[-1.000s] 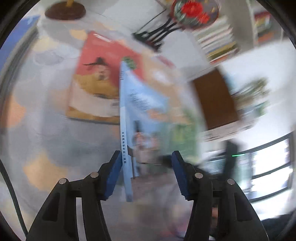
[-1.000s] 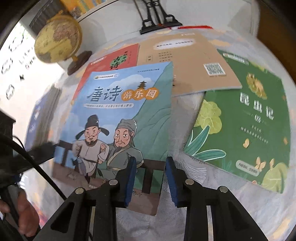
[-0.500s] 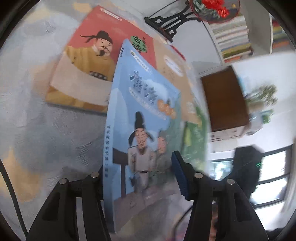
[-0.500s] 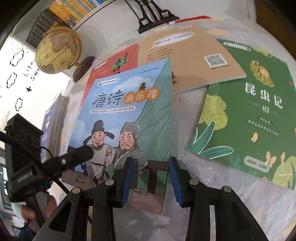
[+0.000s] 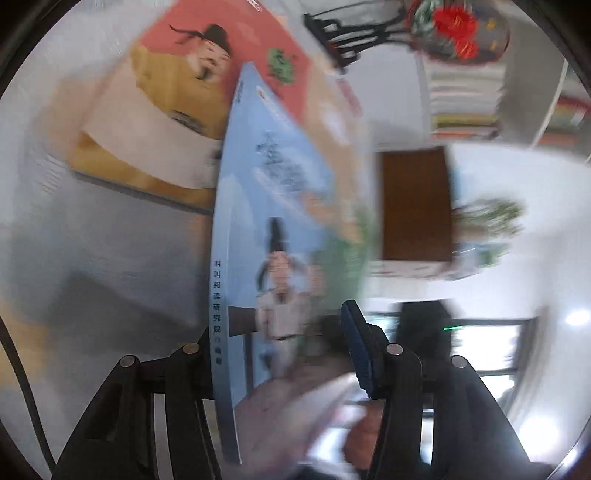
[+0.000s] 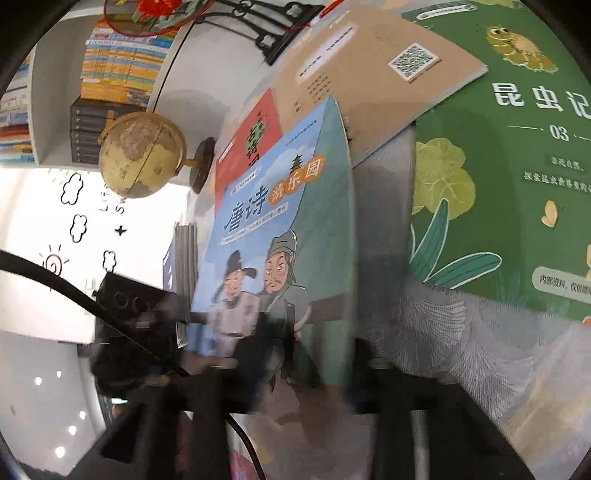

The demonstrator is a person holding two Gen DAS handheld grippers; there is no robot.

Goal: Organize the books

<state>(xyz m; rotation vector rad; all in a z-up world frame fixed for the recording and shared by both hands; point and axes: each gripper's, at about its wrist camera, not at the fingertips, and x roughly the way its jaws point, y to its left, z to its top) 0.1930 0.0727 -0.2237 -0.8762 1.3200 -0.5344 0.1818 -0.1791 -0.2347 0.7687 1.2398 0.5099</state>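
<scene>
- Grey patterned tablecloth covers the table; books lie spread across it.
- Blue paperback picture book sits centre-near and is tilted up off the cloth. Its spine side is raised at the left, and its far corner overlaps the red and tan books. The cover has two cartoon men in old robes, sky and a green hill. The title reads "唐诗游乐园", the last three characters on an orange band. The spine, seen in the left wrist view, reads "叫叫阅读研究院".
- Green flat book lies at the right, flat on the cloth, apart from the blue one. It has leaf and butterfly art and the text "昆虫记" and "03".
- Tan kraft-coloured book lies far centre, back cover up, showing a QR code. Its small print is unreadable.
- Red-covered book lies far left, partly under the blue book. It shows a figure in a yellow robe and a green title patch.
- Left gripper has its jaws part-way apart with the blue book's spine corner between them. The near pad is hidden behind the book, so I cannot tell whether it grips.
- Right gripper has its jaws closing with the blue book's near edge between them. The fingers are blurred, so pad contact is unclear.
- Yellowish desk globe on a dark base stands far left.
- Black ornate stand stands at the far edge.
</scene>
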